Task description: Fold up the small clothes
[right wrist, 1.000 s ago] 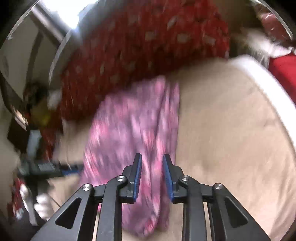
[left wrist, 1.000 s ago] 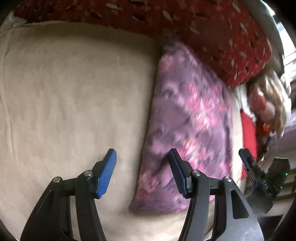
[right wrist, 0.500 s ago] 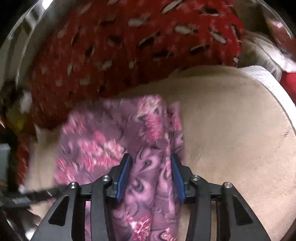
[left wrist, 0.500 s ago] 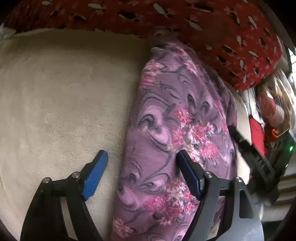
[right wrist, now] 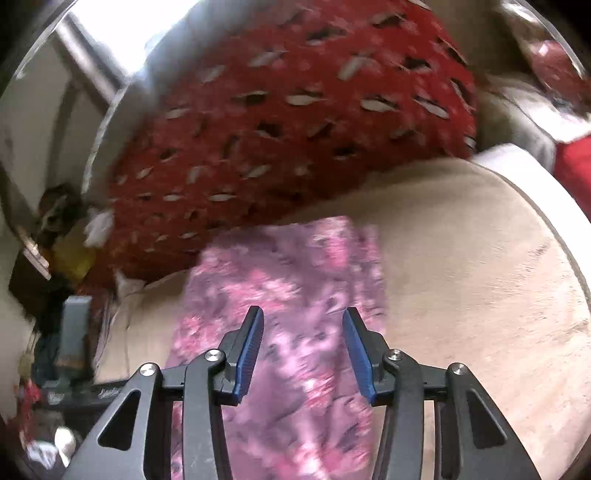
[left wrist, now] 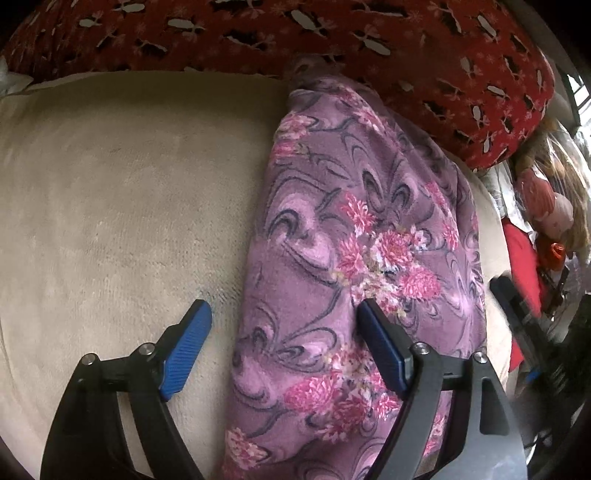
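A purple garment with pink flowers (left wrist: 354, 266) lies folded in a long strip on a beige cushion (left wrist: 122, 206). My left gripper (left wrist: 284, 328) is open, straddling the strip's left edge just above it. The right gripper shows blurred at the right edge of the left wrist view (left wrist: 517, 314). In the right wrist view the garment (right wrist: 291, 295) is blurred, and my right gripper (right wrist: 303, 332) is open and empty above its near part.
A red patterned pillow (left wrist: 332, 40) lies against the garment's far end; it also shows in the right wrist view (right wrist: 288, 129). Clutter, a doll and red fabric (left wrist: 543, 206) lie at the right. A window (right wrist: 122, 29) is at the back left.
My right gripper opened wider, let go of the garment's fold and pulled back. My left gripper moved closer over the garment and stayed open.
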